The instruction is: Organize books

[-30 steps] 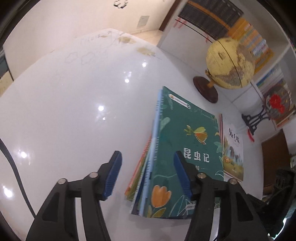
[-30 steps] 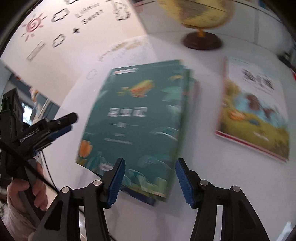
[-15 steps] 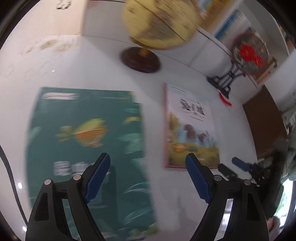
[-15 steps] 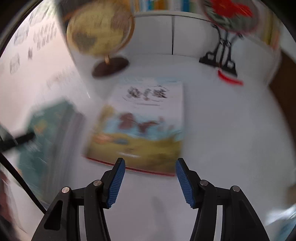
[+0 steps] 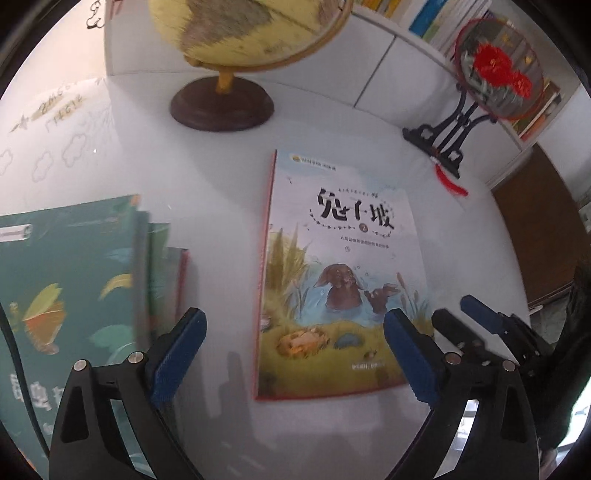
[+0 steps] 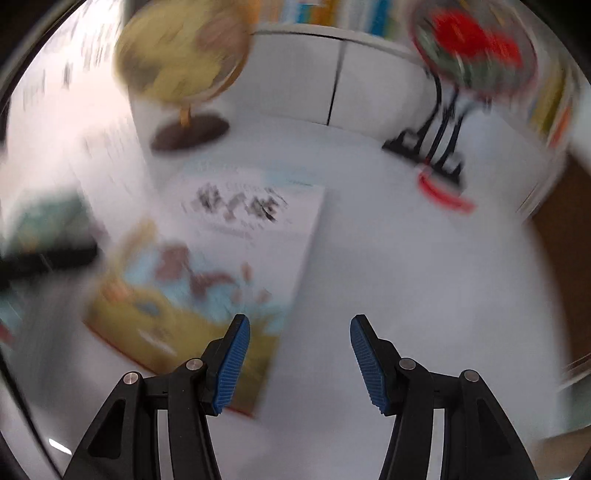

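Right wrist view: wholly motion-blurred. Picture book (image 6: 207, 280), title illegible there; near edge partly covered by one blue pad (image 6: 231, 365). Globe (image 6: 181, 55) and round ornament on stand (image 6: 476, 55) smeared.
Left wrist view: stack of green books (image 5: 70, 295) blurred, cut off at left edge. Globe's top cropped. Shelf books (image 5: 436, 18) too small to read.

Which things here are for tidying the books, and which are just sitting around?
For the job: rabbit picture book, green book stack, left gripper, its jaws just opened wide, right gripper.

Just sitting there: globe, round red-flower ornament on a stand, shelf books.
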A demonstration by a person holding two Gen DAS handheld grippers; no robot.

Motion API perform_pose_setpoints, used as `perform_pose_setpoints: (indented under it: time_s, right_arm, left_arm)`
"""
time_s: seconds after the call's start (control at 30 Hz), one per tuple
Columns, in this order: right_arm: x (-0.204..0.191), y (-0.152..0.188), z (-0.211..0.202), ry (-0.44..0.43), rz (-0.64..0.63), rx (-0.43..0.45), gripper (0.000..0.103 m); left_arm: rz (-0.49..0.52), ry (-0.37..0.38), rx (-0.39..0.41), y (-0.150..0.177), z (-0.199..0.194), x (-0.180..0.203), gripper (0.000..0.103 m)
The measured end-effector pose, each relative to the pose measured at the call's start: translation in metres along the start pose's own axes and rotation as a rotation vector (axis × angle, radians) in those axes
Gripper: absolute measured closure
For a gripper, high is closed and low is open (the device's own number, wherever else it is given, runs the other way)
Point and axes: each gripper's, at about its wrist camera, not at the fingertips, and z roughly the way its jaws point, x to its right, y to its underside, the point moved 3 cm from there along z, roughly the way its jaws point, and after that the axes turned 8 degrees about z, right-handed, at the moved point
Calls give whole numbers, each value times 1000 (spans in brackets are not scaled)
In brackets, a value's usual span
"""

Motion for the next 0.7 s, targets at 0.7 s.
perform_pose_setpoints:
  time_s: [0.7]
  right_arm:
    - [31, -15, 43, -461, 230, -81, 46]
  left_arm:
    - [106, -120, -30, -8, 44, 34, 2]
